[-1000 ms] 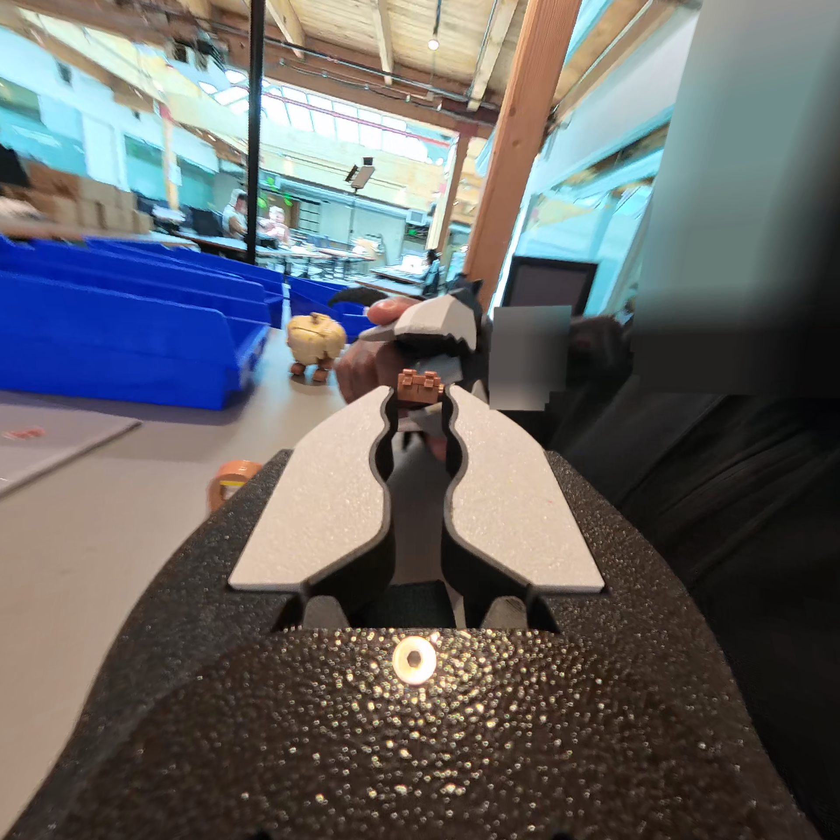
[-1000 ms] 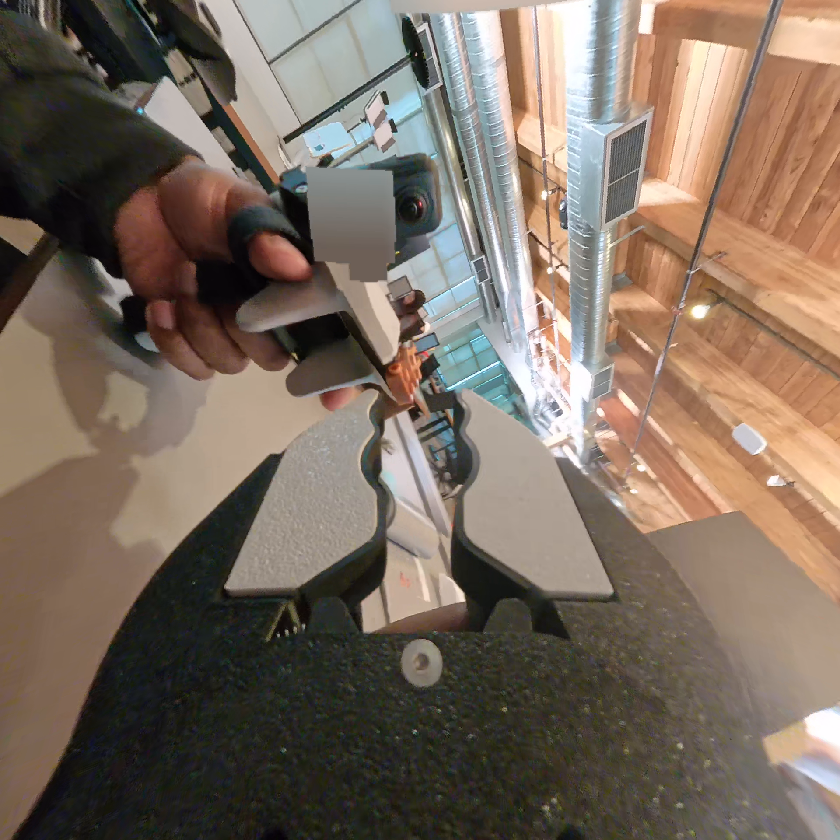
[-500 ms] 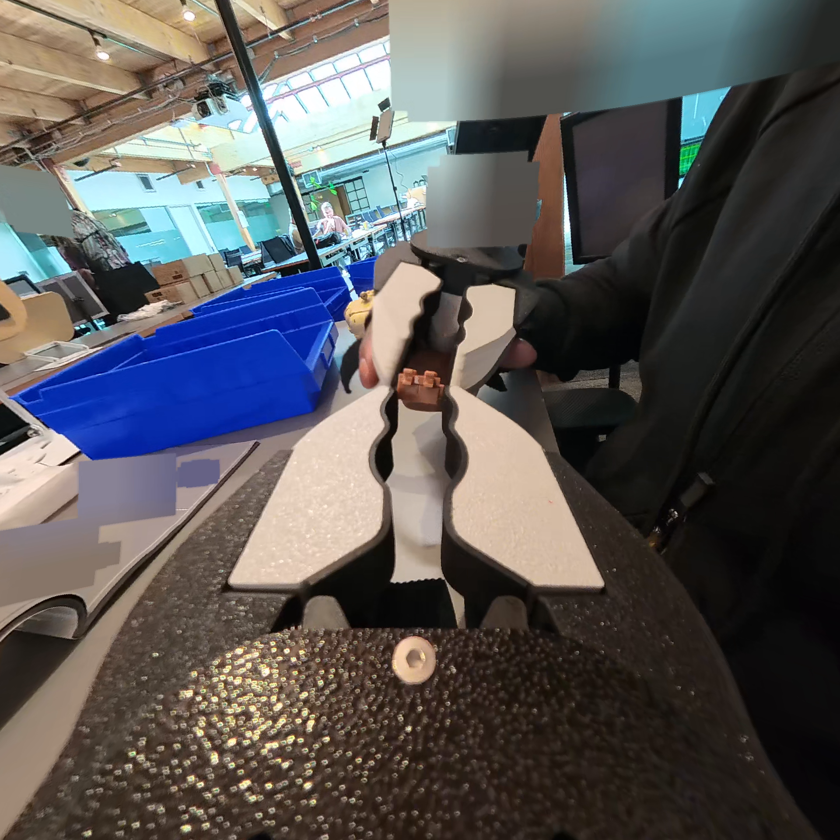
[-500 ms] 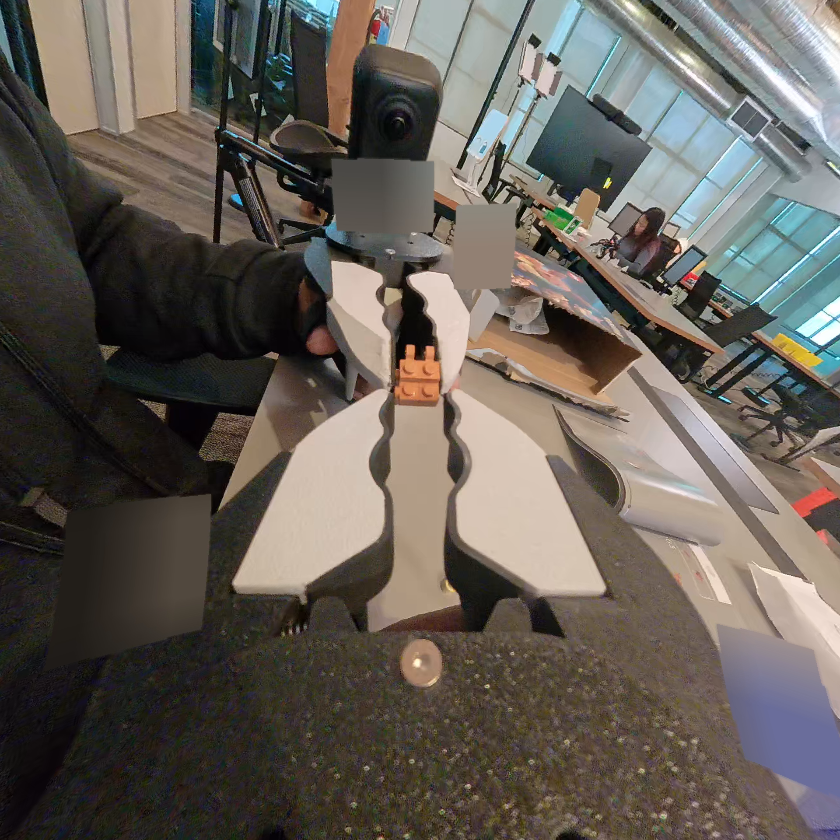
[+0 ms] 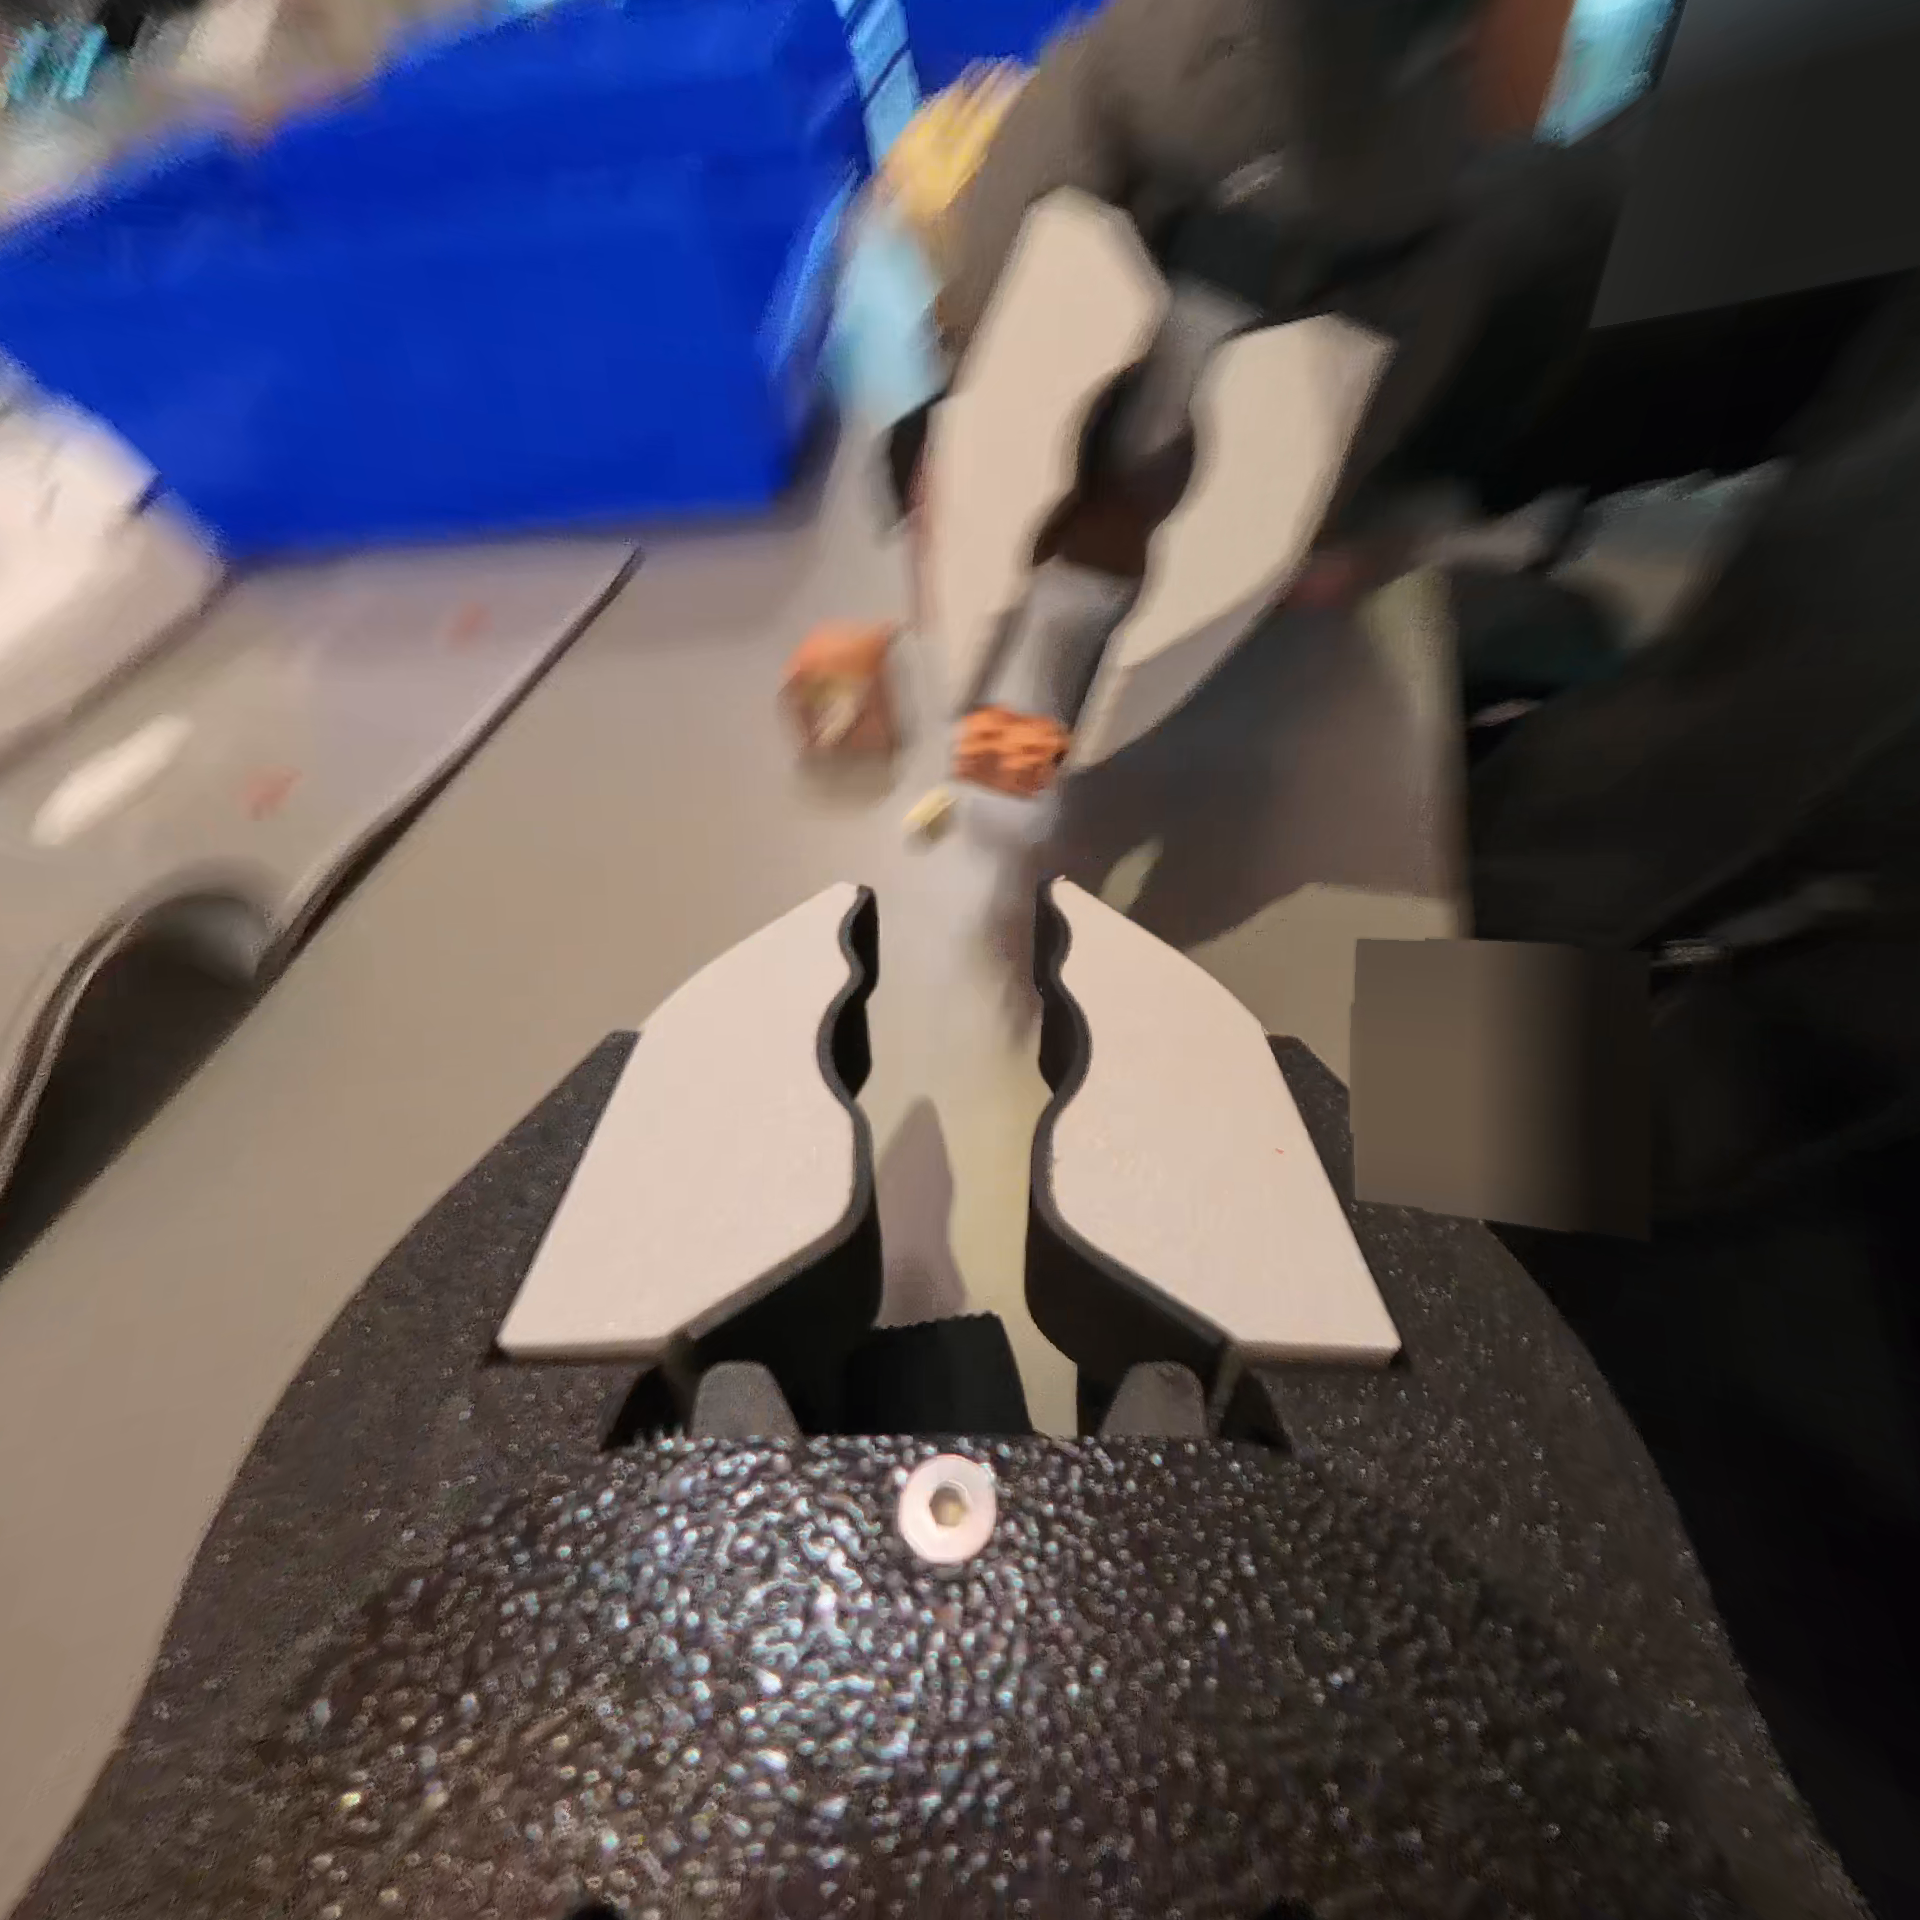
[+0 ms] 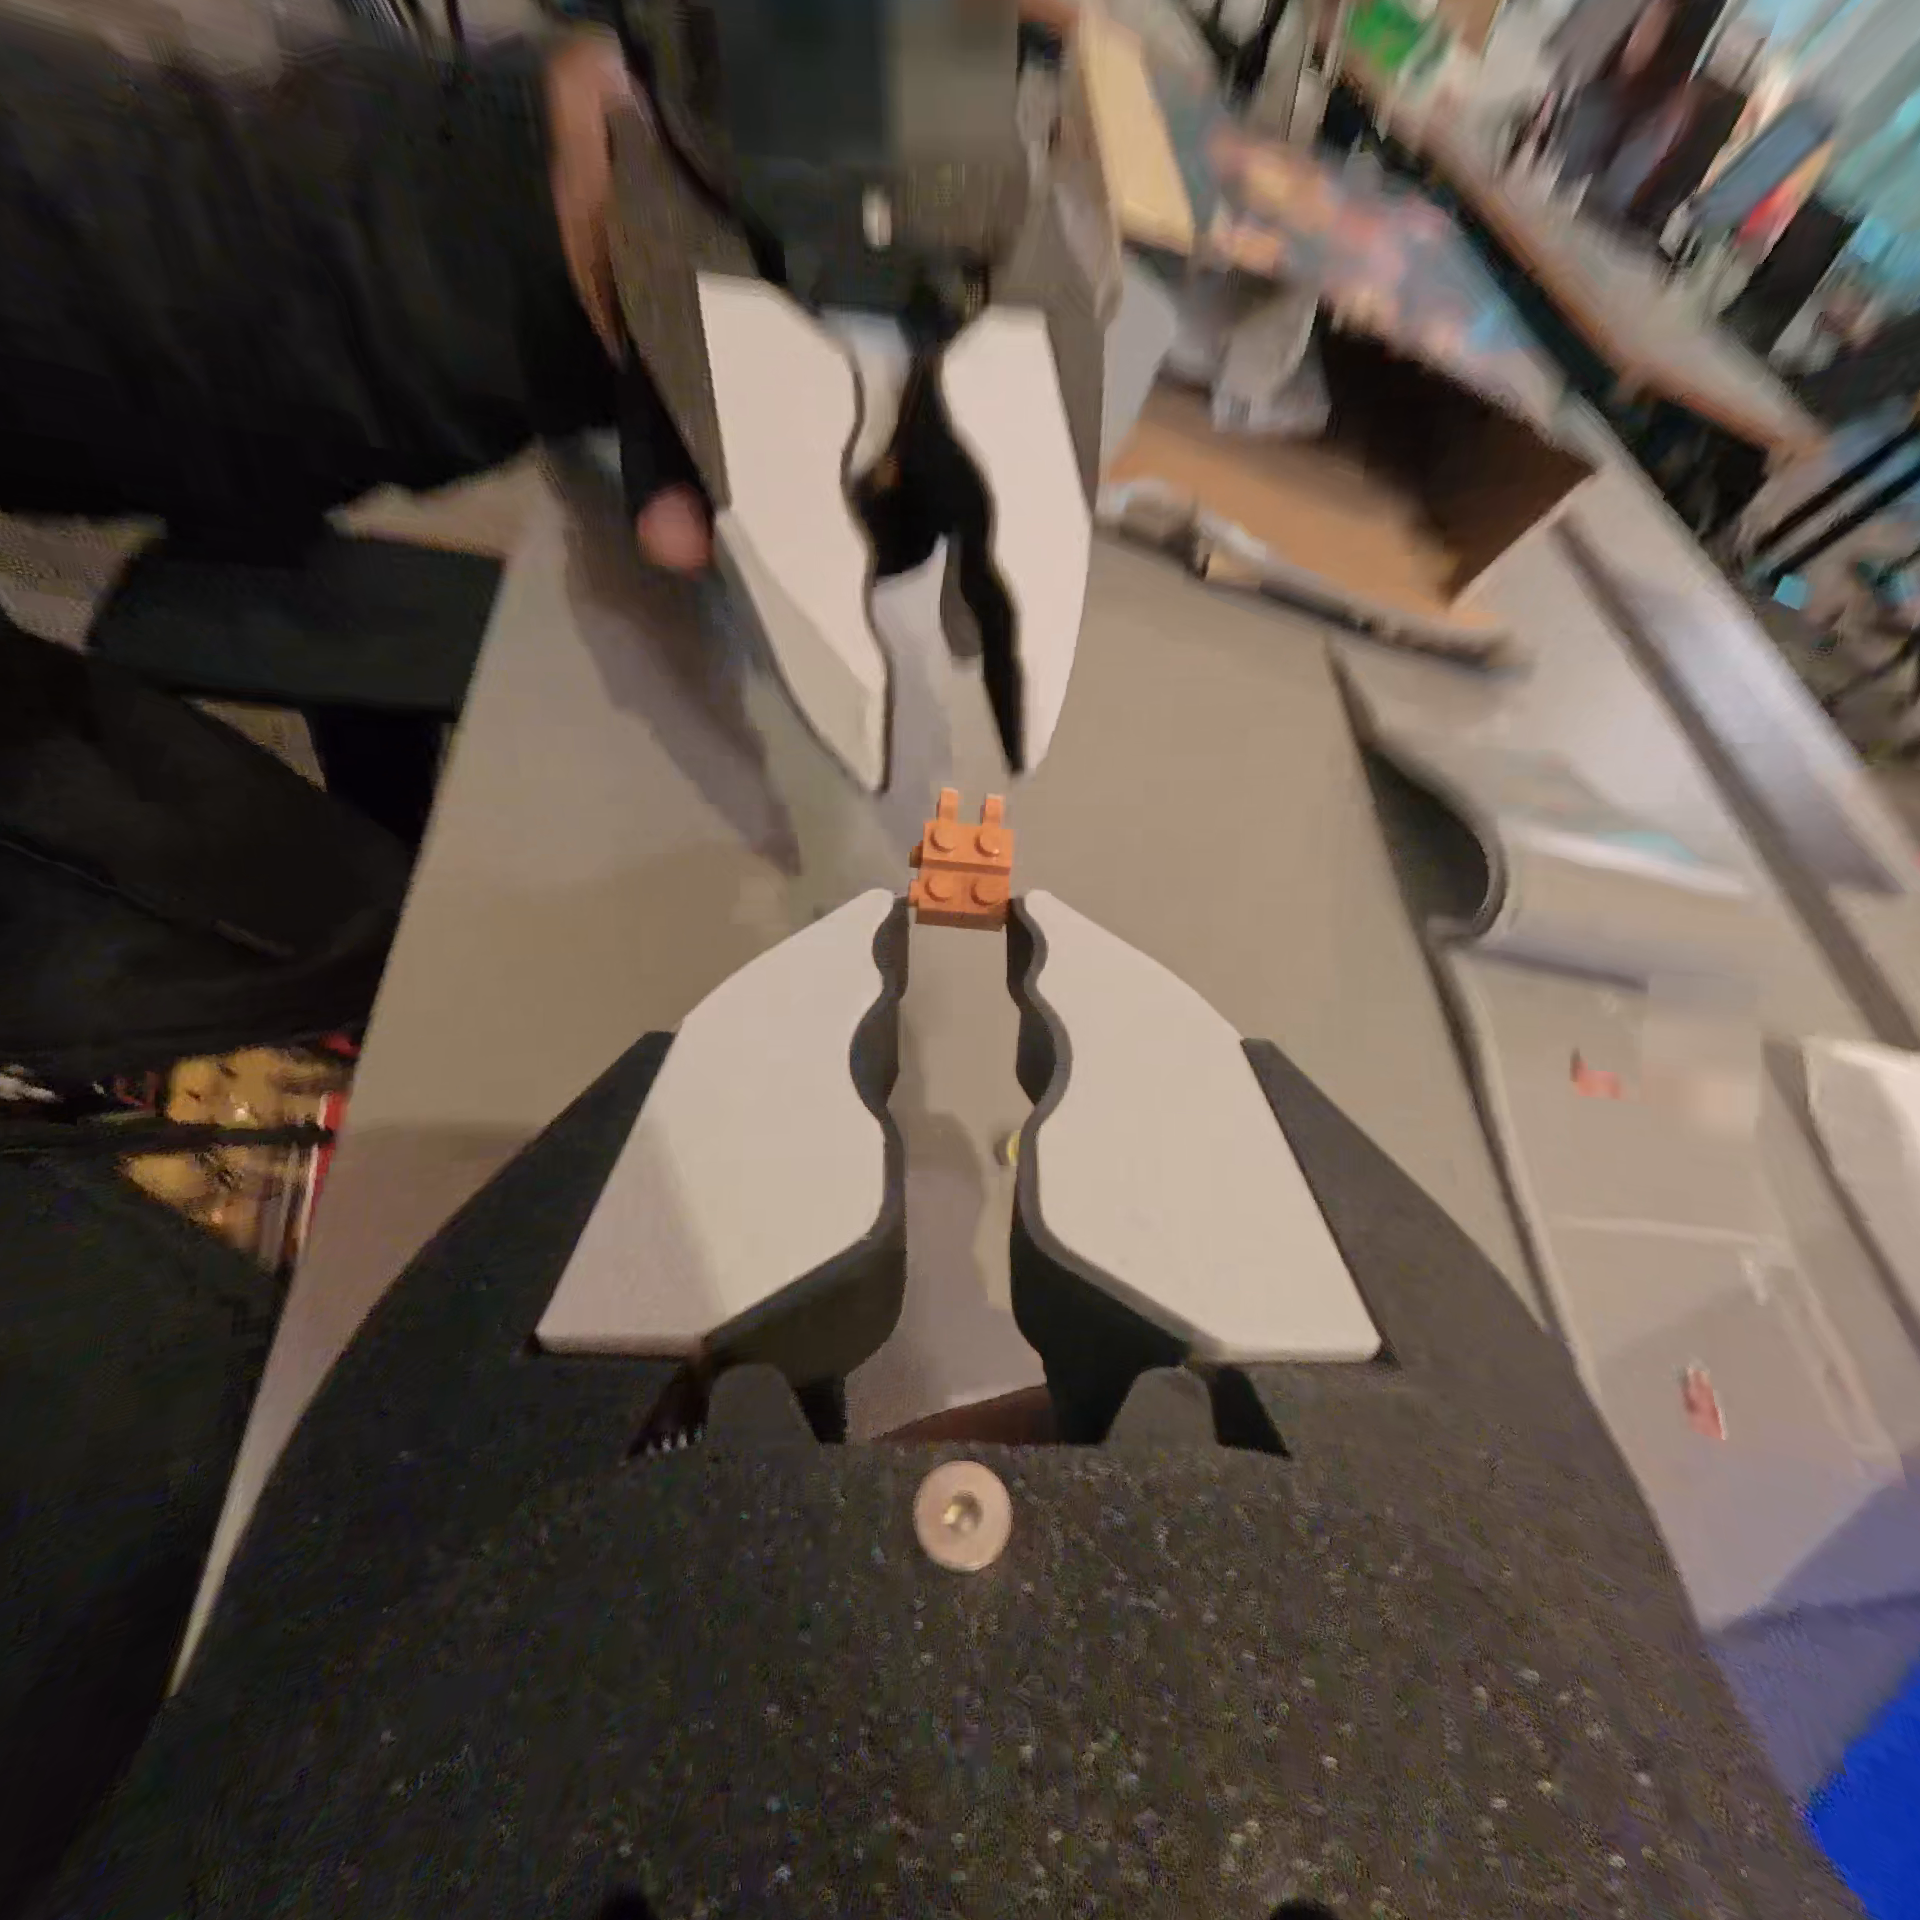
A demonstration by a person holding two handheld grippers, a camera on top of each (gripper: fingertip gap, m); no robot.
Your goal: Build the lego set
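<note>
In the right wrist view, at frame centre, the right gripper (image 6: pixel 958 906) has its fingers (image 6: pixel 790 1091) clenched on a small orange brick piece (image 6: pixel 960 871), both tips pressing its sides above the grey counter (image 6: pixel 1195 831). Just above it in the frame, the left gripper (image 6: pixel 951 769) points down with its fingers released, their tips apart from the brick. The left wrist view is blurred: its own fingers (image 5: pixel 727 1101) stand parted with only counter between them, a blue bin (image 5: pixel 416 312) at upper left, a brown cardboard box (image 6: pixel 1340 499) at upper right of the right view.
</note>
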